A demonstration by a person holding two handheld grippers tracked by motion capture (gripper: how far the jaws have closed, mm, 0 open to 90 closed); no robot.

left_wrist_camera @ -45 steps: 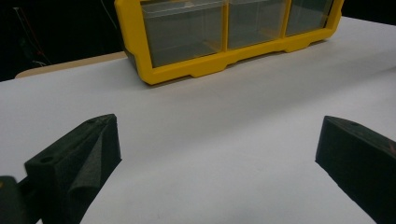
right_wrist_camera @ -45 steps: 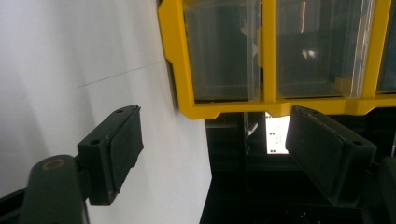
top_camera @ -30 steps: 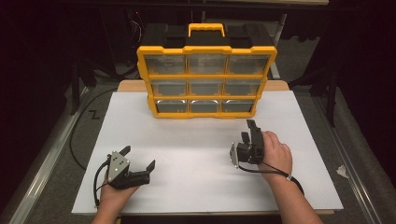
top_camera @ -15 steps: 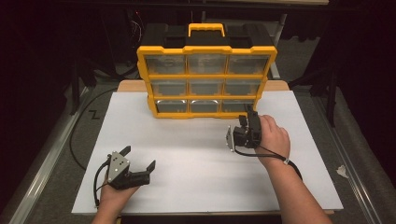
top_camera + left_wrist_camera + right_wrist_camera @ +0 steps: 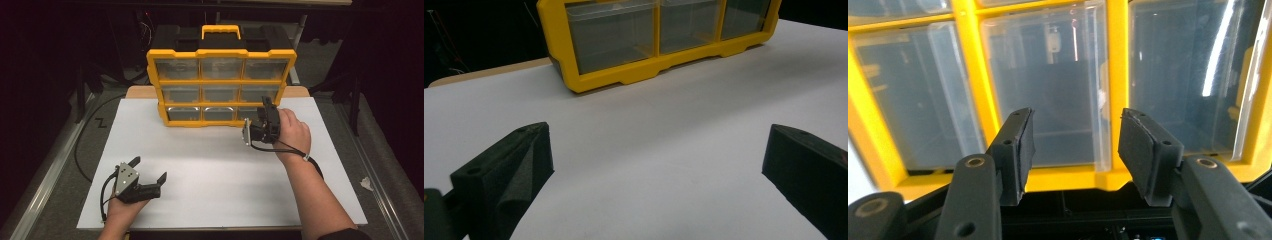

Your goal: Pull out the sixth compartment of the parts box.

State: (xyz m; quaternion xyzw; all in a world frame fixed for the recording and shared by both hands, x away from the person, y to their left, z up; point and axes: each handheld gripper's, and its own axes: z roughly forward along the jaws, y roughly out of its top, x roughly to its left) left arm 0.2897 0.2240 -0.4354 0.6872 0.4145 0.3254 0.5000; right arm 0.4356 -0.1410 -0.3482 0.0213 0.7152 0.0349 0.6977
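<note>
A yellow organizer with clear plastic drawers and a black back stands upright at the far side of the white table. My right gripper is lifted off the table, right in front of the organizer's bottom right drawer. In the right gripper view its jaws are partly apart with nothing between them, facing a clear drawer front; they have just been closing. My left gripper rests near the table's front left, wide open and empty, pointing toward the organizer.
A yellow carry handle tops the organizer. A black cable loops on the floor to the left of the table. A small white scrap lies on the floor at the right. The surroundings are dark.
My right hand has moved forward and up, from the table's right middle to the organizer's bottom right drawer, and its jaws have narrowed. The left gripper has stayed put.
</note>
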